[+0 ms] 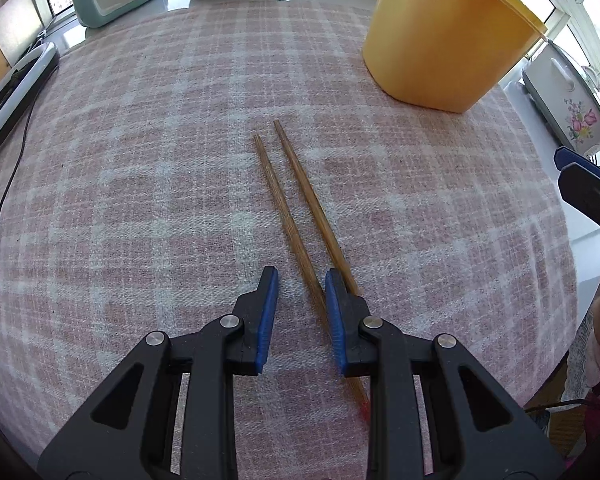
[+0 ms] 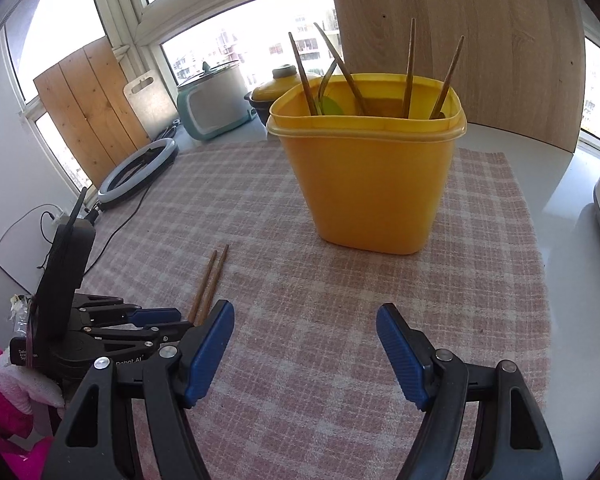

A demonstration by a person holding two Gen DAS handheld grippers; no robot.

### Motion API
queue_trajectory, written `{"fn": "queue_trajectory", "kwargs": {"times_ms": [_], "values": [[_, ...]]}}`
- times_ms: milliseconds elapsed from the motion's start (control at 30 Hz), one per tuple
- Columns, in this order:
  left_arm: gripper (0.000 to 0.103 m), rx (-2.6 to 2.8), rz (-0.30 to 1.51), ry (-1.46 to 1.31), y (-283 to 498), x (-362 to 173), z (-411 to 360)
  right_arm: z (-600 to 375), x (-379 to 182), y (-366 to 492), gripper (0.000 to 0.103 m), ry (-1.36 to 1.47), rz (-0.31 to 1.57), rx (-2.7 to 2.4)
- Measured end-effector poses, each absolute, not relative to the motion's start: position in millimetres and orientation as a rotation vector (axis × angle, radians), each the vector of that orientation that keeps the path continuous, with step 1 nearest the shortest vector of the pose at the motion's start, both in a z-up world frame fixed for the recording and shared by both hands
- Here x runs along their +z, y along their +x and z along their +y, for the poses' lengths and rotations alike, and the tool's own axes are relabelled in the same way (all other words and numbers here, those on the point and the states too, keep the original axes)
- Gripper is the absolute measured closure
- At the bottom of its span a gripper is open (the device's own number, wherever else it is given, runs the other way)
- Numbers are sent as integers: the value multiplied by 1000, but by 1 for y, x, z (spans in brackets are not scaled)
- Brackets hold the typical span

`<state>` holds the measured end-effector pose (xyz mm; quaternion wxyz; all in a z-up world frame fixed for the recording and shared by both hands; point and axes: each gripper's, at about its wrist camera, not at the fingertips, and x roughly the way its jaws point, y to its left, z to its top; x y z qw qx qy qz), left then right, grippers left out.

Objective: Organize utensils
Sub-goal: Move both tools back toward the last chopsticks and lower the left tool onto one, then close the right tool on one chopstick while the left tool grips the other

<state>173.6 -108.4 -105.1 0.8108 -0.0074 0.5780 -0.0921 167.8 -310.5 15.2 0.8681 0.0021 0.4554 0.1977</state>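
Two wooden chopsticks [image 1: 296, 208] lie side by side on the pink checked cloth [image 1: 140, 184]. My left gripper [image 1: 301, 280] is open low over their near ends; one chopstick runs between the jaws, the other passes under the right pad [image 1: 334, 320]. The yellow tub [image 1: 448, 36] stands beyond, to the right. In the right wrist view the tub [image 2: 368, 184] holds several upright chopsticks and a green utensil. My right gripper [image 2: 305, 316] is open and empty above the cloth. The chopsticks [image 2: 210, 284] and the left gripper [image 2: 156, 322] show at its left.
A teal toaster [image 2: 216, 100], a dark pot [image 2: 278, 88] and wooden boards [image 2: 460, 44] stand at the back. A ring light [image 2: 138, 176] with cables lies left of the cloth. A white flowered appliance [image 1: 568, 100] stands at the right edge.
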Motion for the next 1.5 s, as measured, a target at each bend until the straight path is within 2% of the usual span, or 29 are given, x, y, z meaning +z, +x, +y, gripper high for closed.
{"fn": "queue_trajectory", "kwargs": {"times_ms": [167,233,300,467,533,600,833,1067,1200,1367,1500], "values": [[82,-206,1216,20,173,-107,-110,-308,12,169,27,11,977,436],[91,-209,1215,8,174,-107,-106,-303,9,171,32,22,999,453],[92,-221,1222,-50,176,-109,-96,-295,3,175,39,31,1036,478],[96,-217,1226,-111,172,-109,-81,-262,-13,187,46,39,1139,565],[97,-214,1229,-135,171,-109,-75,-247,-22,192,53,34,1191,587],[97,-212,1225,-155,169,-109,-69,-233,-34,198,62,34,1247,601],[98,-196,1212,-212,162,-109,-53,-200,-58,213,69,24,1360,615],[98,-195,1208,-268,162,-108,-40,-165,-64,208,79,-175,1373,597],[98,-188,1202,-282,160,-106,-37,-154,-64,204,94,-300,1328,584],[98,-187,1192,-309,160,-103,-33,-169,-64,211,99,-206,1356,601],[98,-192,1173,-321,159,-96,-31,-185,-58,214,99,-87,1353,619]]}}
